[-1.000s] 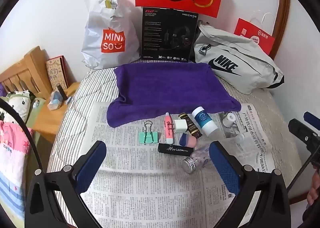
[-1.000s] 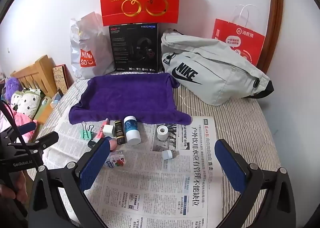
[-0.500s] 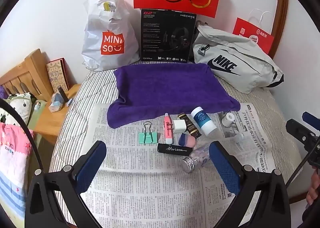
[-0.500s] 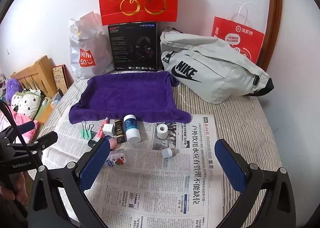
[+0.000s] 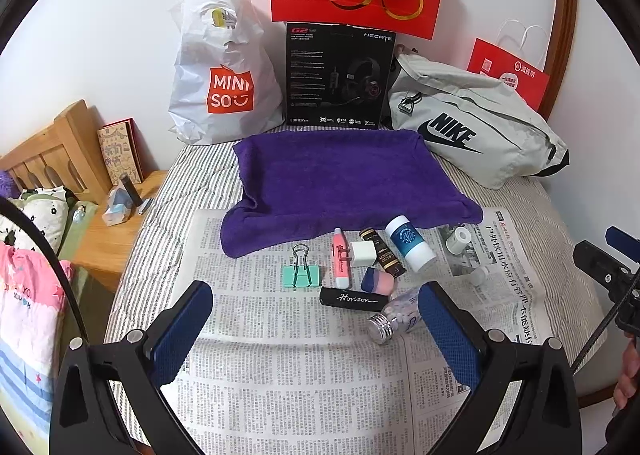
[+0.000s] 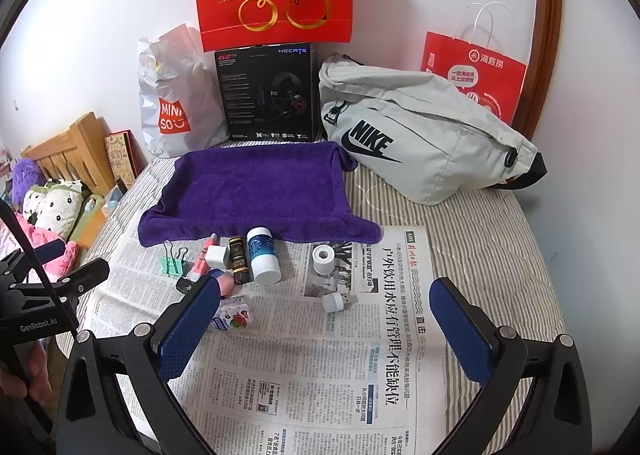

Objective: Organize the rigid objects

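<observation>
Beside the purple towel (image 6: 256, 191), the right claw's left finger (image 6: 188, 329) hid part of the small printed packet (image 6: 234, 317).

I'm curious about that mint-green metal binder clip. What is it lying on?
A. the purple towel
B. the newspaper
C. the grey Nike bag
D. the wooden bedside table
B: the mint-green metal binder clip lies flat on the printed newspaper, just in front of the purple towel's near edge and left of the pink highlighter pen.
</observation>
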A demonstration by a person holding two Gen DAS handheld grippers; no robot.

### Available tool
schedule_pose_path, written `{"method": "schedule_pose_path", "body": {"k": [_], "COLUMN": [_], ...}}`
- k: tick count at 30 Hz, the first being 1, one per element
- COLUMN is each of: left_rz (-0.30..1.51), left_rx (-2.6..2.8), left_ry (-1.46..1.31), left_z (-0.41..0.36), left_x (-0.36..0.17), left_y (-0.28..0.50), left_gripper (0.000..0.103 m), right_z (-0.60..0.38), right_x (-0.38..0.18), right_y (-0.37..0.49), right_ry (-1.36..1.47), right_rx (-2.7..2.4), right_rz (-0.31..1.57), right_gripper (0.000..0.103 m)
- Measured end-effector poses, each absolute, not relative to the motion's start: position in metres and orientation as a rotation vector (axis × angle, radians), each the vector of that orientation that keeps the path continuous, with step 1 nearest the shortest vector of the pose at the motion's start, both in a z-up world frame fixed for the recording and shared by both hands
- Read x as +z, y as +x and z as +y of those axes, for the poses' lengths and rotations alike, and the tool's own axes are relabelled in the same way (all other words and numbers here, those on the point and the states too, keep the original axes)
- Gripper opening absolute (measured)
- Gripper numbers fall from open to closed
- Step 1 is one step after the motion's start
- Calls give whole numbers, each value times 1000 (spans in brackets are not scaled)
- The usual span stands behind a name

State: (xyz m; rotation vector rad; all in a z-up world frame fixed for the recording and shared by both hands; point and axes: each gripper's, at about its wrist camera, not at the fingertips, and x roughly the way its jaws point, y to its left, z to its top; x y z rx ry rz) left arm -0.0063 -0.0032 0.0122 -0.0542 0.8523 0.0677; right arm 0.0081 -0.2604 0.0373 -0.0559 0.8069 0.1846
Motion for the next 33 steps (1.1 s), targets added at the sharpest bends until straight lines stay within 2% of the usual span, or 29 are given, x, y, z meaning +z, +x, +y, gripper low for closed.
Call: {"method": "schedule_pose_path", "body": {"k": [33], "left_rz": [859], "left_rx": [64], "left_ry": [-37], "left_z": [-7], "left_x": [12], "left_y": [-10], "left_gripper": [103], "right_z": [-266], "right_x": [44], "right_y": [3], "right_ry": [-47], "right_rx": [181], "right_rz": [794], "right_gripper": [103]}}
